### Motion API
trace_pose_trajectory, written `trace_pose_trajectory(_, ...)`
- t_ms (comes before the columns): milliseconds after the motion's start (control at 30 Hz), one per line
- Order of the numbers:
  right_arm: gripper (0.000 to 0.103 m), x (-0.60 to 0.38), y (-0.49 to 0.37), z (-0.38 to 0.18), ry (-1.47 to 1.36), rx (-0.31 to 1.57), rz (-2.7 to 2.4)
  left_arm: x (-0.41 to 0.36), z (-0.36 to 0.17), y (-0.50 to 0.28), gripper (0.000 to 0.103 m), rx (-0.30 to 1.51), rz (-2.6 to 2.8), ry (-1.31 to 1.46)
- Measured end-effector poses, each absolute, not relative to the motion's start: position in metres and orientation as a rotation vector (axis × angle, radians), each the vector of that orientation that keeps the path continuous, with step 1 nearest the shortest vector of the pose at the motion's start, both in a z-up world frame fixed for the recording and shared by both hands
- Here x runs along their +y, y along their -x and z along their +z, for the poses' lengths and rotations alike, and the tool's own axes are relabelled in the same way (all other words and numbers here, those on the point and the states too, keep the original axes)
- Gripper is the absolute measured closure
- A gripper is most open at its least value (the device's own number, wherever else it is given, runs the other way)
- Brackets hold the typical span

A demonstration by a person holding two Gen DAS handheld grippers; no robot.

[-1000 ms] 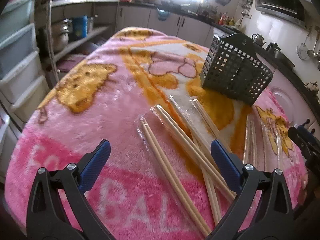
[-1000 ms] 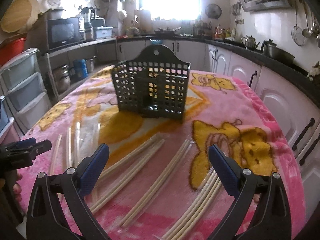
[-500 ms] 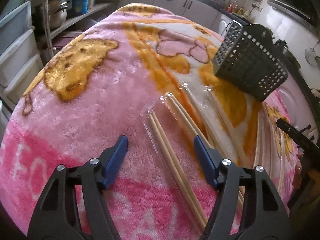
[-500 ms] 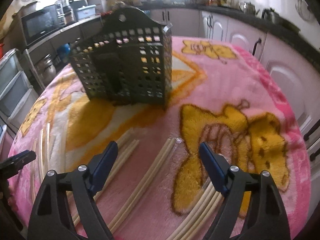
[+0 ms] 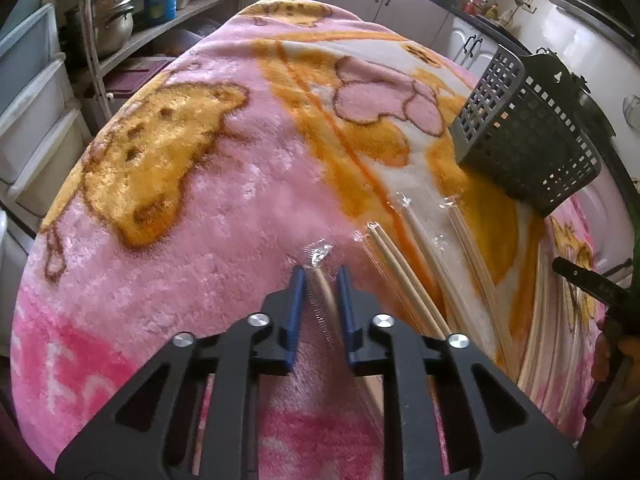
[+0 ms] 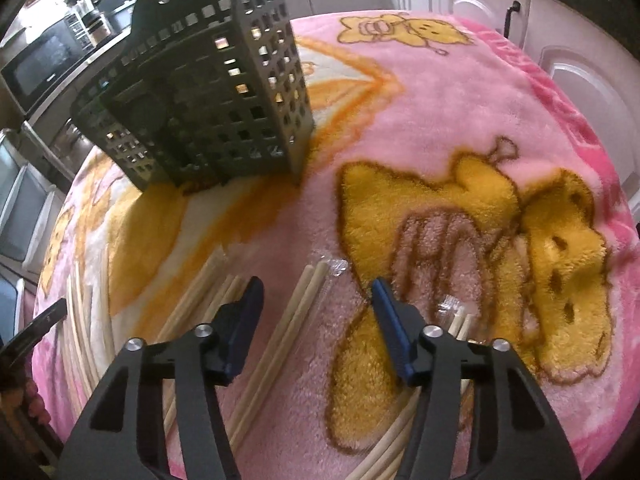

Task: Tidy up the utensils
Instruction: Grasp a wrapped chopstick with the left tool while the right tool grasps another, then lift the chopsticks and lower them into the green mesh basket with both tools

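Note:
Several pairs of wooden chopsticks in clear wrappers lie on a pink blanket-covered table. My left gripper is shut on the leftmost wrapped pair, its wrapper tip poking out past the blue pads. More pairs lie to its right. A dark perforated utensil holder stands at the far right; it also shows in the right wrist view. My right gripper is open, low over one wrapped pair that lies between its pads.
Other pairs lie left and right of the right gripper. Storage drawers and shelves with pots stand beyond the table's left edge. White cabinets line the right side.
My left gripper moved down and closed on the leftmost chopstick pair. My right gripper lowered toward the table, straddling a pair, and narrowed somewhat but stays open.

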State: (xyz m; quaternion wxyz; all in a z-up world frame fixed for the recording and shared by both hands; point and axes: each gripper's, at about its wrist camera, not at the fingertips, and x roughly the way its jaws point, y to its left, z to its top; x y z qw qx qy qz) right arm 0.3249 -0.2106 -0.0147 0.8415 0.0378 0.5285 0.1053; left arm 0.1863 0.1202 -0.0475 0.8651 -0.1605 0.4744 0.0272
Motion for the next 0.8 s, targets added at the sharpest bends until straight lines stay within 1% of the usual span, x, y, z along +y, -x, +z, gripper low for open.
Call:
trace_pose_trajectory(100, 0.062, -0.212, -0.329, -0.014, -0.081, 1.126, 0.216, 0.122, -0.047, -0.188, 0.098, 0.985, 0.041, 0.346)
trace_pose_trajectory(167, 0.076, -0.212, -0.331, -0.014, -0.083, 1.127, 0.210, 0.122, -0.046, -0.188, 0.100, 0.978, 0.034, 0.350)
trace_pose_trajectory(233, 0.085, -0.215, -0.333, -0.014, -0.106, 1.131, 0.223, 0.122, -0.043, -0.188, 0.101, 0.965, 0.019, 0.356)
trace_pose_trajectory(333, 0.093, -0.220, -0.334, -0.010, -0.162, 1.132, 0.270, 0.118, -0.035, -0.186, 0.101, 0.937, -0.008, 0.352)
trace_pose_trajectory(567, 0.096, -0.221, -0.319, 0.019, -0.250, 1.037, 0.398, 0.112, -0.002, -0.181, 0.102, 0.846, -0.070, 0.345)
trace_pose_trajectory(800, 0.097, -0.210, -0.297, 0.071, -0.218, 0.882, 0.502, 0.099, 0.047, -0.181, 0.102, 0.730, -0.125, 0.313)
